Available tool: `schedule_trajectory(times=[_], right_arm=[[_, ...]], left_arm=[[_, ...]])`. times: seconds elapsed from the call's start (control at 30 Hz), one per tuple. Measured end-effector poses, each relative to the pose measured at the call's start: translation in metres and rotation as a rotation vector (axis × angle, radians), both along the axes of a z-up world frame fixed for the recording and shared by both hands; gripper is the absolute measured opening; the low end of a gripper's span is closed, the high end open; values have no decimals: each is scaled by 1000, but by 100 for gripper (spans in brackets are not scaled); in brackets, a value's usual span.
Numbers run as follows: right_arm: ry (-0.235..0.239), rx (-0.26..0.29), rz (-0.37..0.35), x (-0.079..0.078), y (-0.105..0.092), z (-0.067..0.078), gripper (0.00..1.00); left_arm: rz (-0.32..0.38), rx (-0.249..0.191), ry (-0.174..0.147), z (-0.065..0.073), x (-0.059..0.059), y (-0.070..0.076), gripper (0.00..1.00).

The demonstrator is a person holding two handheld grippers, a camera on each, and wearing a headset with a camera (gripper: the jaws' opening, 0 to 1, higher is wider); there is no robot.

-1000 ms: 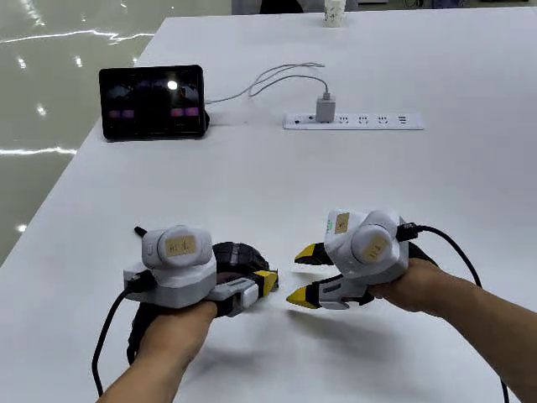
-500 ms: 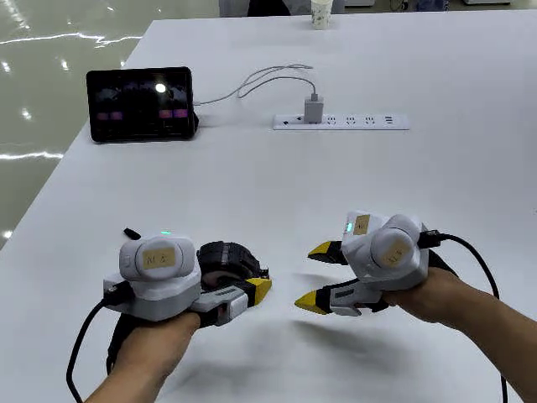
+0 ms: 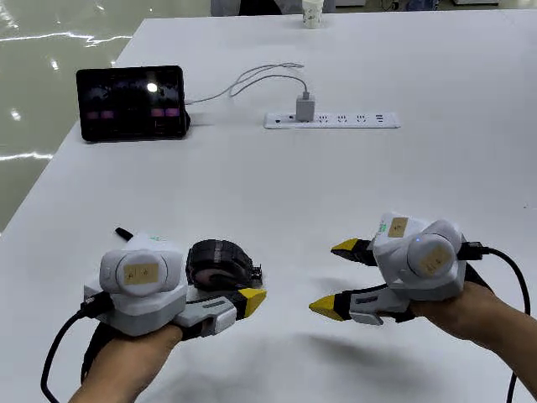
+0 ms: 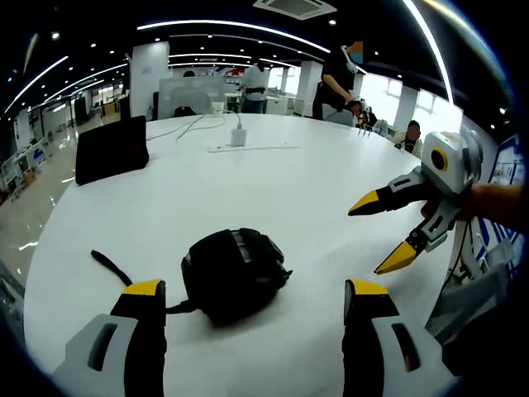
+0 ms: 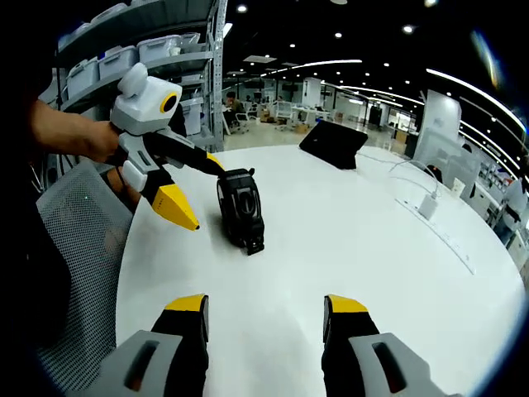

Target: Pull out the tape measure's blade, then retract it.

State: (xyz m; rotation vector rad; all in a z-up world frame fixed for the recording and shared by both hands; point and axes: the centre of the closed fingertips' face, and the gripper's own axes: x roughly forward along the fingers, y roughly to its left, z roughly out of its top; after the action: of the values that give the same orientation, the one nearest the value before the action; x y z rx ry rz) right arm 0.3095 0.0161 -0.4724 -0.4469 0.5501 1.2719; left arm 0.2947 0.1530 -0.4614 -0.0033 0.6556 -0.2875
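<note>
Left gripper view, your black, rounded, ribbed tape measure (image 4: 235, 269), between your wide-spread left gripper (image 4: 254, 289), right gripper (image 5: 264, 303) wide too.

Between the grippers: a strip of bare white table (image 3: 285, 193) separates the left gripper (image 3: 252, 285) from the right gripper (image 3: 333, 277), with their tips apart.
Left jaws: spread wide, with the black tape measure (image 3: 220, 262) taking up the space between them.
Right jaws: spread wide over bare tabletop.
Left of the tape measure: a thin black strap (image 4: 107, 266) lies on the table.
Ahead: a broad bare stretch.
Far obstacles: a standing tablet (image 3: 130, 102) at the left. Beside it are a power strip (image 3: 352, 120), a plugged charger (image 3: 304, 107) and a looping white cable (image 3: 268, 74). All are well apart from both grippers.
</note>
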Motion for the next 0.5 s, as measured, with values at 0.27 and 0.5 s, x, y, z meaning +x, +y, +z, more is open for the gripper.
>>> schedule_trajectory(times=[0.27, 0.5], right_arm=[[5, 23, -50, -7, -16, 1, 62], [2, 55, -106, -13, -26, 7, 68]], left_arm=[[-51, -11, -9, 2, -8, -3, 87], [-87, -11, -31, 6, -16, -3, 89]])
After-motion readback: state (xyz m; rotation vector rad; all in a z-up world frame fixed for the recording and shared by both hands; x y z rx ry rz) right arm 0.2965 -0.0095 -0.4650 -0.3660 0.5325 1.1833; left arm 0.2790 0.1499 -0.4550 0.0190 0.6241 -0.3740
